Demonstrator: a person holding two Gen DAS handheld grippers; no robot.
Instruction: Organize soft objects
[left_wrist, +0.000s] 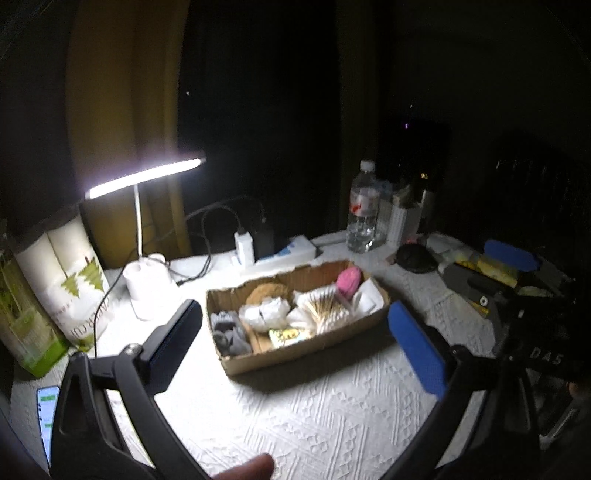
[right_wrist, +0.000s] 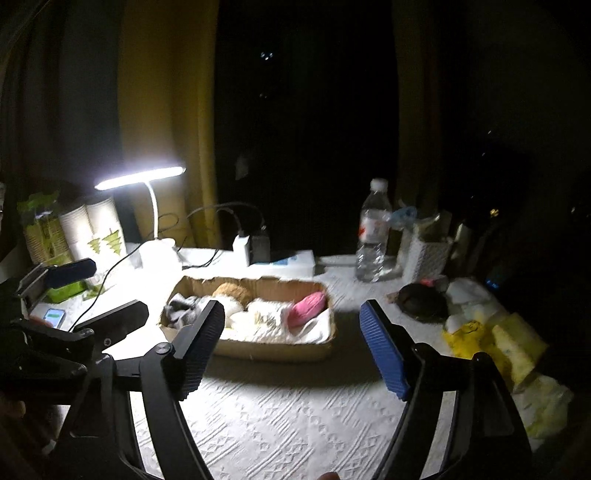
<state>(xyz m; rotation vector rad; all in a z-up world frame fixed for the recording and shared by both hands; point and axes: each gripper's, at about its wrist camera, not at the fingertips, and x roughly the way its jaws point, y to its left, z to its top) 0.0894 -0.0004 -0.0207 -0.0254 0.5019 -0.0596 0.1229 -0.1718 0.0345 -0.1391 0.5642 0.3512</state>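
Observation:
A shallow cardboard box (left_wrist: 306, 356) stands on the white patterned tablecloth, also in the right wrist view (right_wrist: 273, 350). It holds grey socks (left_wrist: 227, 332), a brown fluffy item (left_wrist: 266, 291), white crumpled soft items (left_wrist: 264, 314), a pack of cotton swabs (left_wrist: 325, 308) and a pink soft item (left_wrist: 349, 280), which also shows in the right wrist view (right_wrist: 306, 313). My left gripper (left_wrist: 295, 350) is open and empty, hovering in front of the box. My right gripper (right_wrist: 291, 347) is open and empty, also in front of the box. The right gripper shows at the right of the left view (left_wrist: 491, 273).
A lit desk lamp (left_wrist: 144, 177) with a white base (left_wrist: 149, 284) stands left of the box. Paper cup packs (left_wrist: 70, 280), a phone (left_wrist: 47, 413), a charger (left_wrist: 244, 247), a water bottle (left_wrist: 364, 206) and a dark round object (right_wrist: 421, 301) surround it. Yellow packets (right_wrist: 513, 347) lie at the right.

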